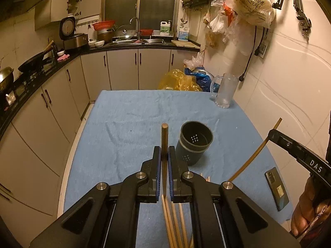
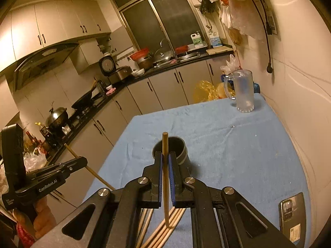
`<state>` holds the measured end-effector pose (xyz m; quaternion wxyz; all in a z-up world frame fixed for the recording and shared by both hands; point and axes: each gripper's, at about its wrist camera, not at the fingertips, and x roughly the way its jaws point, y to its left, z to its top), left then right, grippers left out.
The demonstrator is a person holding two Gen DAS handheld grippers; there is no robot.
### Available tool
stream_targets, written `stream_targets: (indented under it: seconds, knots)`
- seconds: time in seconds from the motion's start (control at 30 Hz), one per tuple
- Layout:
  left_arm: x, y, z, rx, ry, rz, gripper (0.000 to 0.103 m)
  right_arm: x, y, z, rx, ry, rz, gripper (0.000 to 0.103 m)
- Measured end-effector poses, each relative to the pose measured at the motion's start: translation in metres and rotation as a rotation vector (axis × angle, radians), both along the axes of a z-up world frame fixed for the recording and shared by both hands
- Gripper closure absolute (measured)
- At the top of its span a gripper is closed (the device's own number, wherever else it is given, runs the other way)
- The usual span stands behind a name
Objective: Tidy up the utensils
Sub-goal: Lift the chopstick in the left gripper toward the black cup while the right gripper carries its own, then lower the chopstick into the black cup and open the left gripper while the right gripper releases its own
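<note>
Left tool [image 1: 164,155] clenched on a chopstick [image 1: 164,138] pointing up and forward beside the dark cup [image 1: 194,142], lower end hidden. Right tool [image 2: 165,161] grips another chopstick [image 2: 165,175] upright above loose chopsticks [image 2: 165,230] on the surface [image 2: 238,155]

Readable lettering on the two grippers

White "DAS" stands on the right gripper [image 1: 275,133] at the right edge of the left wrist view; "GenRobot.AI" stands on the left gripper [image 2: 83,161] at lower left of the right wrist view. Print on the bag [image 1: 251,2] and jugs [image 1: 165,28] is illegible.
</note>
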<state>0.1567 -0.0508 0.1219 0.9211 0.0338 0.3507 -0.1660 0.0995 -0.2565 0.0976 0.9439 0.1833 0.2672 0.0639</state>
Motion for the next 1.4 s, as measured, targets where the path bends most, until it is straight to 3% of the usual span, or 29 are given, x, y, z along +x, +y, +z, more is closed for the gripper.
stream_targets:
  seconds: [0.33, 0.6, 0.7, 0.93, 1.1, 1.4]
  knots:
    - [0.017, -0.013, 0.041, -0.028, -0.050, 0.001, 0.097, 0.013, -0.024, 0.038, 0.052, -0.067, -0.030, 0.097]
    - [0.034, -0.021, 0.092, -0.096, -0.111, -0.018, 0.097, 0.039, -0.048, 0.073, 0.109, -0.122, -0.069, 0.097]
    - [0.049, -0.029, 0.098, -0.128, -0.096, -0.027, 0.097, 0.053, -0.055, 0.077, 0.129, -0.120, -0.087, 0.097]
    - [0.086, -0.048, 0.068, -0.158, -0.005, -0.036, 0.097, 0.092, -0.061, 0.060, 0.133, -0.054, -0.108, 0.097]
    - [0.109, -0.062, 0.029, -0.140, 0.079, -0.045, 0.097, 0.115, -0.062, 0.032, 0.151, 0.027, -0.092, 0.097]
    - [0.132, -0.068, -0.014, -0.121, 0.158, -0.039, 0.097, 0.145, -0.050, -0.017, 0.162, 0.146, -0.053, 0.096]
